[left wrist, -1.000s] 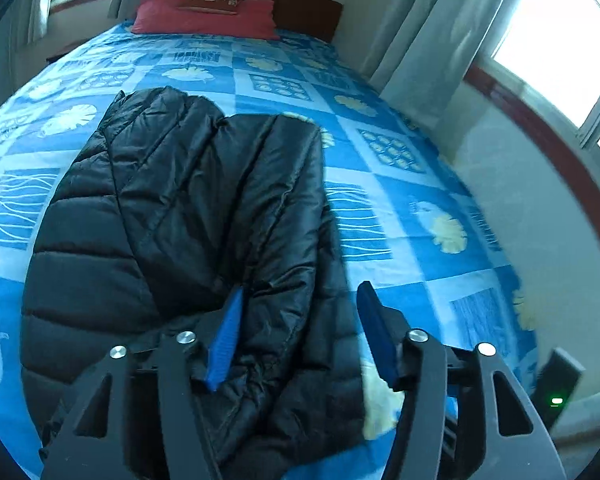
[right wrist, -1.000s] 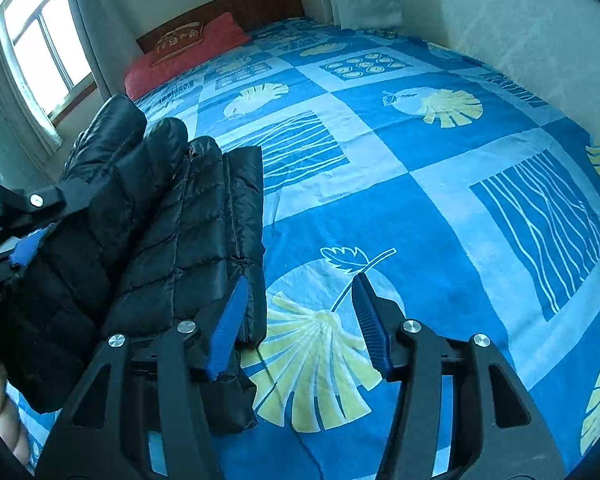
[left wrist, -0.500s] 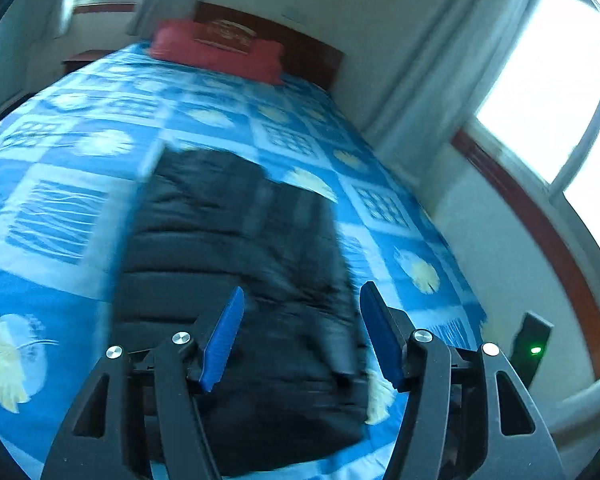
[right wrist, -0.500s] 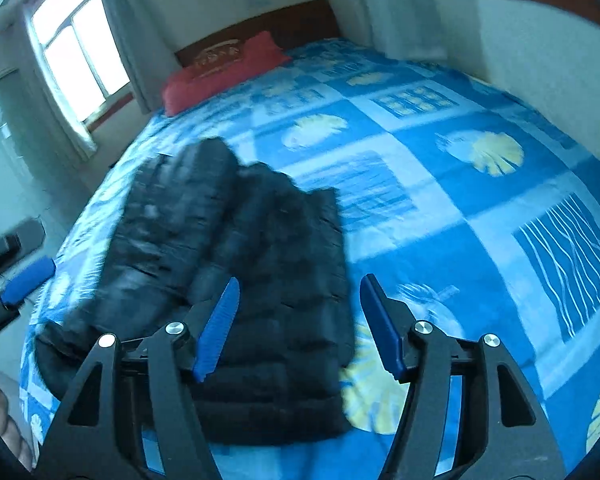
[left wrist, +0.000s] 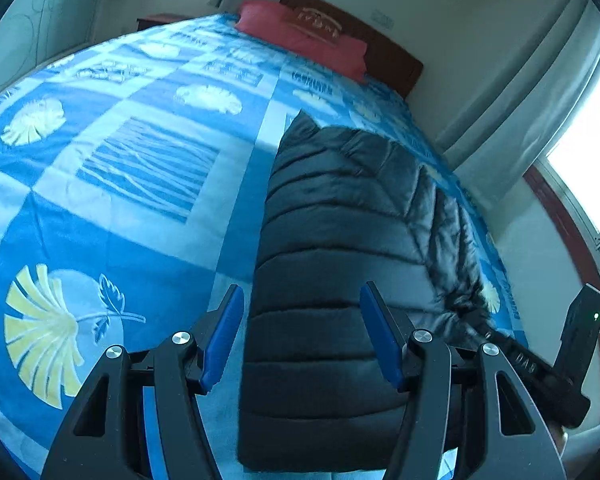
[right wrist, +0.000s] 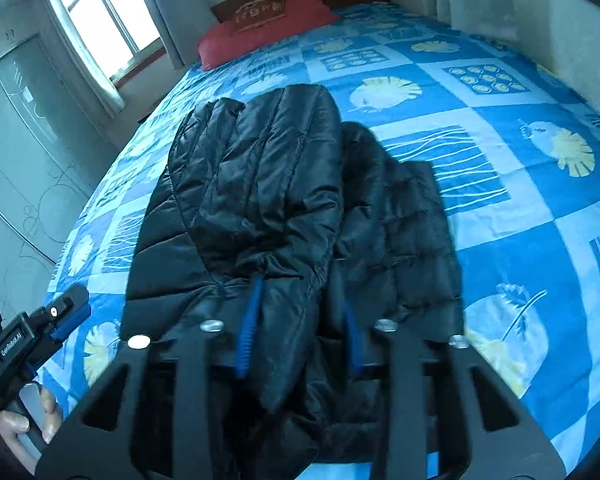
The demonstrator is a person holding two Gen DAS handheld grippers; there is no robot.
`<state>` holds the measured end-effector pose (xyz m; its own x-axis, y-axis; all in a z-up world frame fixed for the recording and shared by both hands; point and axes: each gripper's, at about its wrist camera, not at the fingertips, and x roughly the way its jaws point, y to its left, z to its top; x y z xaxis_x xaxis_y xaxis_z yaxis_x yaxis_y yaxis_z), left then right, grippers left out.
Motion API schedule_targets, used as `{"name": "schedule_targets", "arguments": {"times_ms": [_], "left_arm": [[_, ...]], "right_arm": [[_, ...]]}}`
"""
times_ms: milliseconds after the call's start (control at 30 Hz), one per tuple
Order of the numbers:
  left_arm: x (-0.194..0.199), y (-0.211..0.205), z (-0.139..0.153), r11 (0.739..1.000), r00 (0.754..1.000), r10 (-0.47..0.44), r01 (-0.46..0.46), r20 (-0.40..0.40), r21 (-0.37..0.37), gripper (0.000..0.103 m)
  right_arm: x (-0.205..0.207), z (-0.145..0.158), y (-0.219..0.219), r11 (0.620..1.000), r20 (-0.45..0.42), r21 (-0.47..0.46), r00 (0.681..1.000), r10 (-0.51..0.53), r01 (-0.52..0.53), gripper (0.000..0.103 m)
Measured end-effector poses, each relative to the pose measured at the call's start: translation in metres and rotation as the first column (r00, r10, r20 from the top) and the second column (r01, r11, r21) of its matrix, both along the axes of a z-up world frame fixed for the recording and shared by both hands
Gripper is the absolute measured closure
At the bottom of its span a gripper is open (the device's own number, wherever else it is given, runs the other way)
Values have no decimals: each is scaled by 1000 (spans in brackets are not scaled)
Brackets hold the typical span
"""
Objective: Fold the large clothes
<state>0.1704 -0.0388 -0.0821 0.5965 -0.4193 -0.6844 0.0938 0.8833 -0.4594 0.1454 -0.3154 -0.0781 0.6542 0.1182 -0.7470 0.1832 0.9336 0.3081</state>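
Black quilted puffer jacket lies on the bed's near end, looking soft, light and slippery; right gripper closes on its near hem, left gripper hovers half-open, empty.

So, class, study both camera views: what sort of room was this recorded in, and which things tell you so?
Most likely a home bedroom. A large bed with a blue patterned cover fills both views, a red pillow lies against a wooden headboard, and curtained windows flank it.
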Motion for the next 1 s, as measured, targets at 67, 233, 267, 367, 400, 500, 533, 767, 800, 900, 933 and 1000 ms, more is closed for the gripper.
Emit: {"name": "schedule_targets", "arguments": {"times_ms": [67, 233, 267, 367, 400, 500, 533, 767, 800, 900, 933, 1000], "left_arm": [[-1, -2, -4, 1000, 1000, -24, 24, -3, -10, 43], [0, -29, -16, 995, 995, -104, 104, 0, 2, 43], [1, -35, -19, 993, 993, -115, 115, -8, 6, 43], [8, -53, -38, 989, 988, -147, 148, -48, 18, 43], [11, -56, -43, 988, 987, -149, 150, -60, 20, 43], [21, -69, -56, 988, 986, -144, 148, -87, 50, 43], [23, -73, -58, 986, 986, -145, 151, -85, 66, 43], [24, -76, -62, 983, 987, -148, 153, -61, 101, 42], [22, -73, -60, 984, 988, -144, 150, -61, 92, 42], [15, -64, -53, 989, 990, -126, 130, -58, 70, 42], [10, -60, -47, 989, 992, -121, 123, -36, 76, 42], [2, -57, -36, 989, 992, -124, 123, 6, 85, 42]], "right_arm": [[-2, -3, -10, 999, -5, -30, 1000, -28, 28, 78], [-1, -33, -46, 995, -45, -42, 995, -88, 87, 78], [1, -38, -51, 995, -51, -32, 994, -93, 91, 78], [3, -54, -67, 995, -56, -15, 994, -97, 96, 78], [4, -58, -70, 996, -56, -19, 994, -91, 90, 78], [9, -67, -76, 996, -65, -7, 994, -85, 85, 78], [10, -71, -77, 996, -63, -1, 994, -87, 87, 78], [5, -72, -82, 994, -43, 34, 993, -107, 108, 69], [1, -69, -84, 991, -48, 17, 990, -134, 135, 53], [-13, -59, -91, 987, -33, 36, 988, -153, 154, 40], [-21, -53, -92, 985, -24, 47, 986, -164, 165, 40], [-35, -38, -88, 984, 1, 23, 984, -179, 179, 40]]}}
